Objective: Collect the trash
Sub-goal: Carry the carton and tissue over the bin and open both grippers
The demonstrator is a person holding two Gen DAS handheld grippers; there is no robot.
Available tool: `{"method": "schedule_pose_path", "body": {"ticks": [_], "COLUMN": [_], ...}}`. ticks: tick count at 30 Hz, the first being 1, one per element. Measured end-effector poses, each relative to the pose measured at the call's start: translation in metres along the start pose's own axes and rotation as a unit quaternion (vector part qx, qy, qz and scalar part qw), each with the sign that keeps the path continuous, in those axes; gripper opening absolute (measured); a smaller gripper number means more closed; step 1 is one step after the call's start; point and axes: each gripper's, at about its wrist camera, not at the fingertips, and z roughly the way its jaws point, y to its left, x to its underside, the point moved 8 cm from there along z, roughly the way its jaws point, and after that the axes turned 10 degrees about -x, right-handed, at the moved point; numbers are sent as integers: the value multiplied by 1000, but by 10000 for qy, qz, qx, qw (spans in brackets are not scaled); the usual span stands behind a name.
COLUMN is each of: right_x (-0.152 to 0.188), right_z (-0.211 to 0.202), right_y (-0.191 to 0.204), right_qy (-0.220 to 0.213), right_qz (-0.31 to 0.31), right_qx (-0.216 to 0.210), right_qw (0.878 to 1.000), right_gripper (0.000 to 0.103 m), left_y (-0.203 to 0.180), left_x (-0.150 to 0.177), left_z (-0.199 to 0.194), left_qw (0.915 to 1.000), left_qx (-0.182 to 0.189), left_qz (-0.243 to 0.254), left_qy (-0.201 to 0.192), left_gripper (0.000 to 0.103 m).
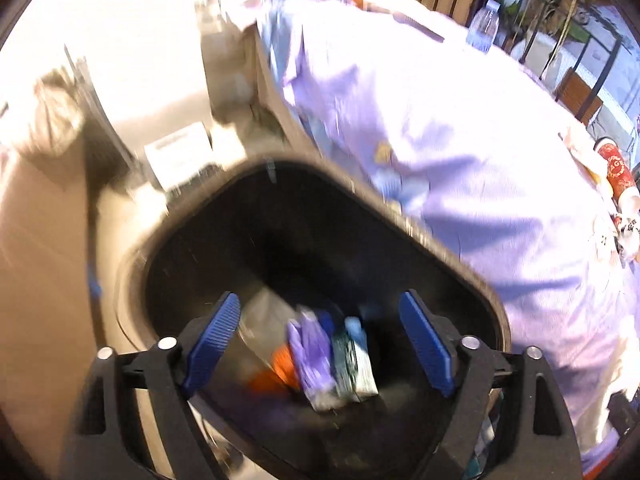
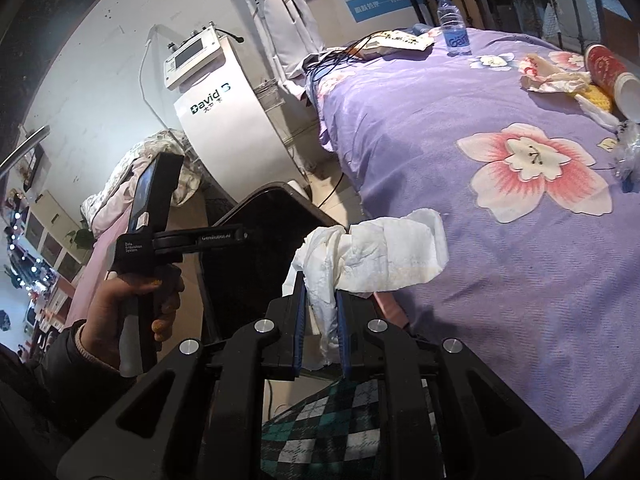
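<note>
My left gripper [image 1: 320,340] is open and empty, hovering over the mouth of a black trash bin [image 1: 192,216]. Crumpled wrappers [image 1: 332,360] in purple, green and orange lie at the bin's bottom. My right gripper [image 2: 320,320] is shut on a crumpled white tissue [image 2: 380,256], held beside the bed edge, just right of the bin [image 2: 256,256]. The left gripper's handle [image 2: 148,240] shows in the right wrist view, held over the bin. More trash lies on the purple bedspread [image 2: 460,220]: crumpled paper [image 2: 552,76], a red paper cup [image 2: 608,76] and a clear plastic wrapper [image 2: 630,148].
A water bottle [image 2: 454,26] stands at the bed's far end near a cabled item [image 2: 396,42]. A white machine [image 2: 224,112] stands left of the bed, behind the bin. A heap of cloth [image 2: 132,184] lies further left. The left wrist view is motion-blurred.
</note>
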Motion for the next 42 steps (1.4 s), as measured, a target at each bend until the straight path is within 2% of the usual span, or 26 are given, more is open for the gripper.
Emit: {"method": "schedule_pose_path", "body": {"ticks": [4,11,15,21,23,24,26,27,33,42], "right_x": [-3,2,9,13,11,12,14,14,13,0], "right_z": [28,87,119,154,161,163,163,162,152,121], "right_y": [17,49,54,53,51,51,49,51,53,51], "right_qy": [241,837,1178,1571,1633,1645,1601,1565,1481,944], "right_qz": [-33,-90,-66,-181,-225,-229,-194,-209,-237,-398], "right_qx": [-369,-901,-1004,-803,-719,-703,-683,-692,-765,-609], "right_qw": [9990,9924,9879,9841,9837,9836,9845,9850,9857,9929], "right_gripper": [15,15,15,15,22,34,75,79,79,79], "left_y": [7,22,35,49,51,51,51,51,48,30], "left_x": [-25,-47,-51,-54,-56,-56,-58,-58,-58,-61], "left_z": [-17,-25,-26,-24,-24,-23,-23,-22,-18,-15], "left_qw": [9988,9964,9953,9938,9937,9938,9937,9937,9942,9956], "left_qx": [-65,-234,-277,-334,-314,-302,-310,-315,-237,-88], "left_qz": [-117,-269,-466,-626,-658,-654,-633,-626,-644,-479], "left_qy": [-481,-769,-804,-851,-854,-852,-872,-877,-832,-799], "left_gripper": [89,92,93,94,94,94,94,94,94,94]}}
